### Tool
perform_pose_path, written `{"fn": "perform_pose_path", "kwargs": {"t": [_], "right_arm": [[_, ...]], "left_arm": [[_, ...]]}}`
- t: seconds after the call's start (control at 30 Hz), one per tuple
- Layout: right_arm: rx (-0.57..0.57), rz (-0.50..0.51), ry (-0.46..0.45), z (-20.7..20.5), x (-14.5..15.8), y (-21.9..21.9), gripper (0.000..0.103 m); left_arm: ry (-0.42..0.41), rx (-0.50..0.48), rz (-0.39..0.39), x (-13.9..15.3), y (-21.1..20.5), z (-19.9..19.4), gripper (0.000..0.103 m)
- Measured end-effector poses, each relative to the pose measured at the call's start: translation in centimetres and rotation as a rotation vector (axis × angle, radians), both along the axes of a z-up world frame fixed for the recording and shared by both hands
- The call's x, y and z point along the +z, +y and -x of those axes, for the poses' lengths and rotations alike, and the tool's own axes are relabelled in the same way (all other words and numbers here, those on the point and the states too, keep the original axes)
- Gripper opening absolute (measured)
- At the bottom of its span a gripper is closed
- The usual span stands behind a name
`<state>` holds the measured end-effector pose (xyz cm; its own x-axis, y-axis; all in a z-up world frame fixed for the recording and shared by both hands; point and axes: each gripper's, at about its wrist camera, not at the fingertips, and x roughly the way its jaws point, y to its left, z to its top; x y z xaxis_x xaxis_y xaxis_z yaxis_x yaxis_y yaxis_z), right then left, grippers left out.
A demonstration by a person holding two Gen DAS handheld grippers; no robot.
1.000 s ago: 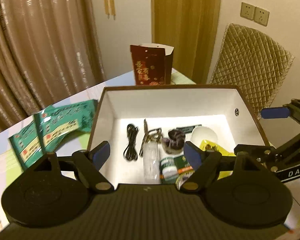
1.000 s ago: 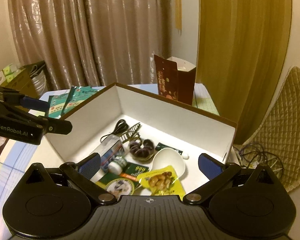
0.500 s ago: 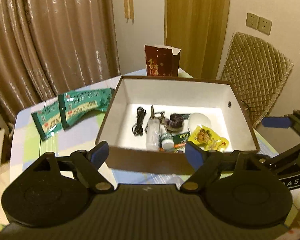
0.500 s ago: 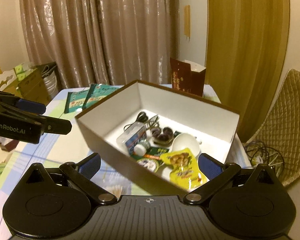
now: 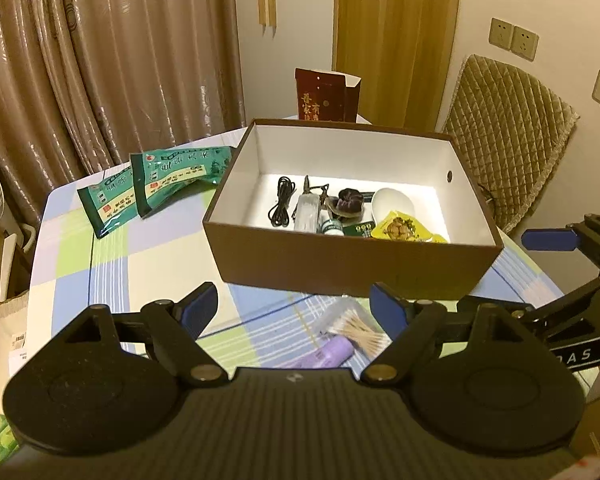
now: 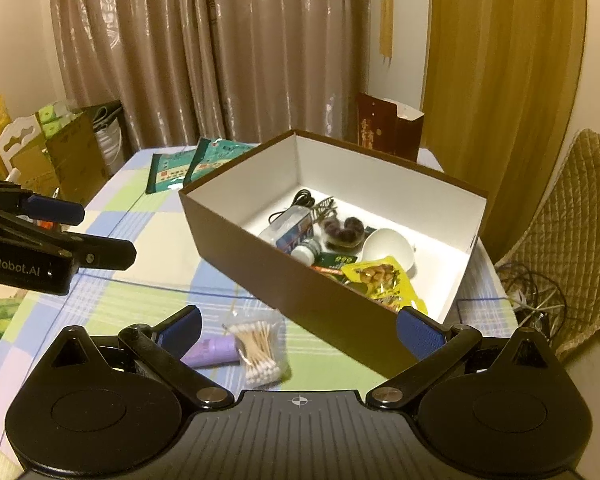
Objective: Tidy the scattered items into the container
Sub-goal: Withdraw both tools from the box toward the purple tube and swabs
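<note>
A brown box with a white inside point(image 5: 340, 258) point(image 6: 260, 252) stands on the table. It holds a black cable point(image 5: 282, 200), a clear bottle point(image 5: 308, 212), a white spoon point(image 5: 392, 202), a yellow snack packet point(image 5: 400, 228) and other small items. A bag of cotton swabs point(image 5: 356, 326) point(image 6: 260, 346) and a purple tube point(image 5: 332, 354) point(image 6: 214, 352) lie on the table in front of the box. My left gripper point(image 5: 294, 310) and right gripper point(image 6: 298, 326) are both open and empty, held back from the box above these two items.
Two green packets point(image 5: 156, 180) lie left of the box on the checked tablecloth point(image 5: 112, 264). A dark red paper bag point(image 5: 326, 96) stands behind the box. A quilted chair point(image 5: 508, 152) is at the right, curtains behind, cardboard boxes point(image 6: 60, 148) at the left.
Both grippers have pulled back and up from over the box. The whole box, the table in front of it, the swabs and the purple tube have come into view.
</note>
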<state>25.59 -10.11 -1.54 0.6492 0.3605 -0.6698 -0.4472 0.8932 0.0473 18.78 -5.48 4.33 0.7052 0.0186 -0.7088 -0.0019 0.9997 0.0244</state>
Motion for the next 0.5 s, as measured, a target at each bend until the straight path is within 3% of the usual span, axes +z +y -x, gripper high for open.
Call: {"fn": "perform_pose_path", "kwargs": {"t": [0.5], "right_arm": [[-0.01,0.01,0.058,1.0,-1.5,0.1,0.101]], "left_arm": [[0.042,-0.014,-0.004,-2.0,0.3,1.6,0.08]]}}
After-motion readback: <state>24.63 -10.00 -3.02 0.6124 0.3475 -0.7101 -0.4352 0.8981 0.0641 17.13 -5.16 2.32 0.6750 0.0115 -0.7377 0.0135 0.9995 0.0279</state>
